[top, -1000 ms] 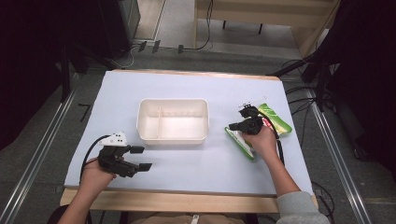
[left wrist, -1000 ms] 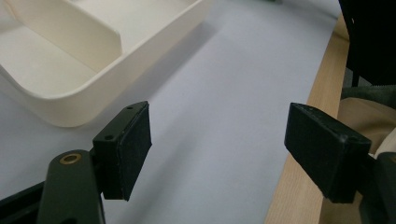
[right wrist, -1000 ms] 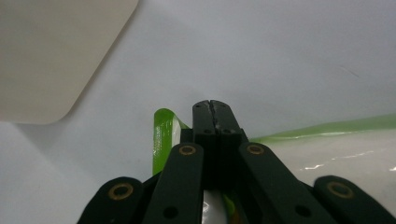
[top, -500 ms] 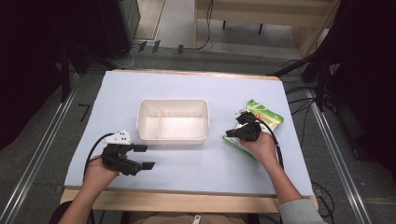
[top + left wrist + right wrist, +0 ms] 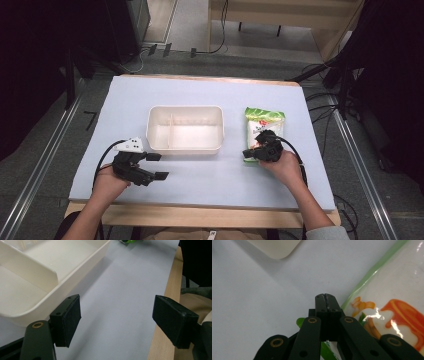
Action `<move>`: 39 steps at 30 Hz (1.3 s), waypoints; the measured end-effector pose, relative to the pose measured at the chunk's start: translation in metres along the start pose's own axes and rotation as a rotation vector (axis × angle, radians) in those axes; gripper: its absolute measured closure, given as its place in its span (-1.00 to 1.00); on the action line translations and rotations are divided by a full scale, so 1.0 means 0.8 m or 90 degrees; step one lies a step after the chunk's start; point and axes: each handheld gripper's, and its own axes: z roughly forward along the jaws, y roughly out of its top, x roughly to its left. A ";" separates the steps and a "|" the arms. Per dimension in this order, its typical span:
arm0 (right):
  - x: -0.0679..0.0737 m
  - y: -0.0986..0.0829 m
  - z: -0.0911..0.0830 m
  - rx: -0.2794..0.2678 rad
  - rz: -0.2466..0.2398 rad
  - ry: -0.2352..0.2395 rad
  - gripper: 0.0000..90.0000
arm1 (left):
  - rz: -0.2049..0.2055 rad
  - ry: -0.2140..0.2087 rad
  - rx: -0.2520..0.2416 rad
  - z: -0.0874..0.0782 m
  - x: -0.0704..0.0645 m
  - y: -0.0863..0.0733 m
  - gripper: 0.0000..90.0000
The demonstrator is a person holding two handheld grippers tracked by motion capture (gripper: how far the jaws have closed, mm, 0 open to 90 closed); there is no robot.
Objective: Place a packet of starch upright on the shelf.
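Whereas half a second ago the green snack bag lay skewed with its far end toward the bench's right edge, it now lies straighter, lengthwise and parallel to the tray's right wall, and the right gripper with it has swung in toward the tray; the left gripper has barely moved. Nearest the person, the left gripper (image 5: 157, 166) hovers over the bench (image 5: 210, 175) just in front of the tray's near-left corner, its jaws spread wide with nothing between them, as the left gripper view shows. On the other side, the right gripper (image 5: 248, 154) is clenched: in the right gripper view its jaws meet at the tips, pinching the near green edge of the snack bag (image 5: 264, 121). Farther off, the white divided tray (image 5: 185, 146) sits mid-bench, the bag just beside its right wall without touching.
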 end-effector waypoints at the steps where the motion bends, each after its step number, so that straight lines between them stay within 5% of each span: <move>1: 0.000 -0.002 -0.001 0.001 -0.001 0.002 1.00 | 0.000 -0.001 0.003 0.000 0.000 0.001 -0.47; 10: -0.003 -0.008 -0.005 0.019 0.012 0.013 1.00 | 0.006 -0.010 0.005 0.005 0.000 0.003 -0.47; 18: -0.001 -0.001 -0.012 -0.005 0.023 0.038 0.54 | 0.007 -0.009 0.013 0.008 -0.001 0.004 -0.47; 22: -0.005 0.005 -0.027 -0.054 0.038 0.021 0.36 | 0.008 -0.009 0.017 0.008 0.000 0.004 -0.48; 29: -0.012 0.012 -0.044 -0.088 0.030 -0.024 0.09 | 0.008 -0.008 0.020 0.008 0.000 0.004 -0.48; 39: -0.059 0.006 -0.070 -0.120 0.080 -0.076 0.03 | 0.008 -0.007 0.026 0.010 -0.001 0.002 -0.47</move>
